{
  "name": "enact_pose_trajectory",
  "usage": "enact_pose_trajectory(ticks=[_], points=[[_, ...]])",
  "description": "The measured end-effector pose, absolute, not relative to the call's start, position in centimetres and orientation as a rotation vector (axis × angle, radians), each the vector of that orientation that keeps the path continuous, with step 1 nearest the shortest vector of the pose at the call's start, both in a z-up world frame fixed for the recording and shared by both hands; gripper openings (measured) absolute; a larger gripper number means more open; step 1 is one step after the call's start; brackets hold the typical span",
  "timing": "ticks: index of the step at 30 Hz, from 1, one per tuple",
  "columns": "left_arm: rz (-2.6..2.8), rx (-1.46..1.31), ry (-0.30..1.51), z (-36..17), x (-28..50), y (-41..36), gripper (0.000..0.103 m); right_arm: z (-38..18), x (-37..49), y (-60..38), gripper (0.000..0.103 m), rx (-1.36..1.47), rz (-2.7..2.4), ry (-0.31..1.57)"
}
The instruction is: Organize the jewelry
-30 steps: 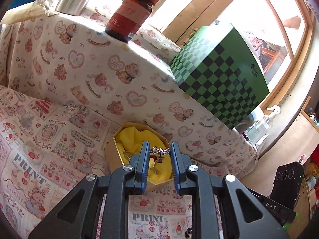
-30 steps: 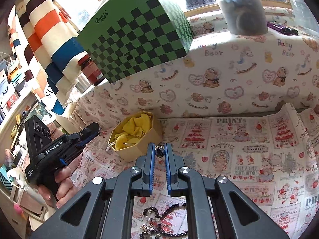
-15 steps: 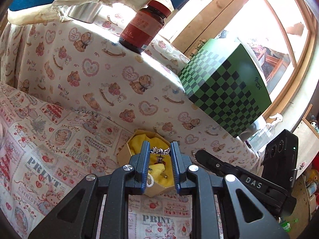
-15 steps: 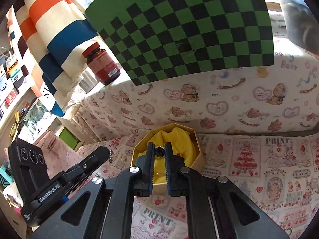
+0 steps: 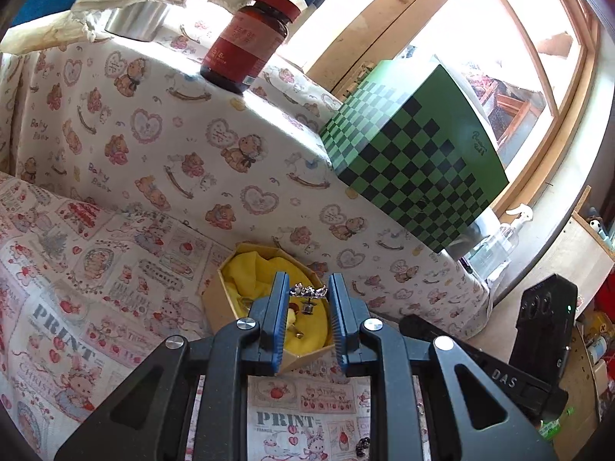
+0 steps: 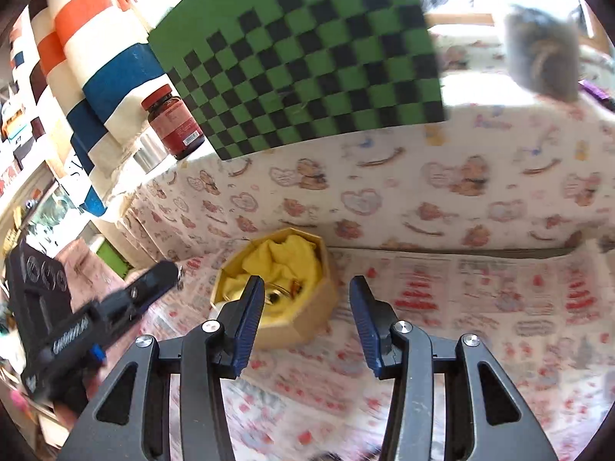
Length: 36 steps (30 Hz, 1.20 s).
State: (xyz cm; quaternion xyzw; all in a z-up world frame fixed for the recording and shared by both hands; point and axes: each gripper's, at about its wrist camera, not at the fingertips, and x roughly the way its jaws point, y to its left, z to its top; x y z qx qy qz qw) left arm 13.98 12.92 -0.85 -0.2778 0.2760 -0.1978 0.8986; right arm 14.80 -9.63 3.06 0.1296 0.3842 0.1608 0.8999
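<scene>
your left tongs [image 5: 307, 294] sit nearly closed, pads pinching a small silver earring [image 5: 308, 292] at the tips; it hangs just above the near edge of the octagonal gold box [image 5: 215, 299]. that box rests on the printed cloth [image 5: 77, 269] covering the bench, lined with crumpled yellow fabric [image 5: 253, 272], with a few small gold pieces lying in the fabric.

your right tongs [image 6: 306, 299] have just been opening; jaws now stand well apart with nothing between them. the left blue pad overlaps the box's near rim in the right wrist view, and a dark round bead or ring [image 6: 275, 299] lies in the yellow lining just beside that pad. this view is motion-blurred, so finer detail is unclear.

behind the box, the cloth rises over a ledge carrying a red-capped brown jar [image 5: 250, 42] and a green checkered box [image 5: 415, 165]. dark beads [image 5: 363, 446] lie on the cloth at the bottom of the left view.
</scene>
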Motion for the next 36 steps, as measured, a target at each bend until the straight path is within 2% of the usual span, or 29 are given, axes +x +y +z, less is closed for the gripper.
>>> enact_pose_trajectory(ticks=[8,10,12,17,20,25,36], points=[[-0.418,-0.560,0.600,-1.9,15.0,11.8,0.020,4.0,9.0,-15.0,0.049,0.251,0.310,0.691],[-0.421,-0.569,0.589,-1.8,14.9,12.0,0.030,4.0,8.6,-15.8,0.050,0.249,0.289,0.676],[-0.405,-0.566,0.577,-1.7,14.8,12.1,0.054,4.2,8.4,-16.3,0.050,0.237,0.287,0.667],[-0.355,-0.529,0.518,-0.2,13.4,12.5,0.061,5.1,7.7,-17.4,0.050,0.254,0.284,0.647],[-0.318,-0.498,0.489,1.4,11.7,12.2,0.068,6.0,7.1,-18.3,0.056,0.262,0.257,0.611],[-0.242,-0.373,0.439,4.2,8.1,10.6,0.076,7.4,6.4,-19.9,0.057,0.292,0.206,0.595],[-0.136,-0.138,0.434,5.3,5.4,6.1,0.088,6.5,6.9,-19.7,0.058,0.194,0.062,0.747]])
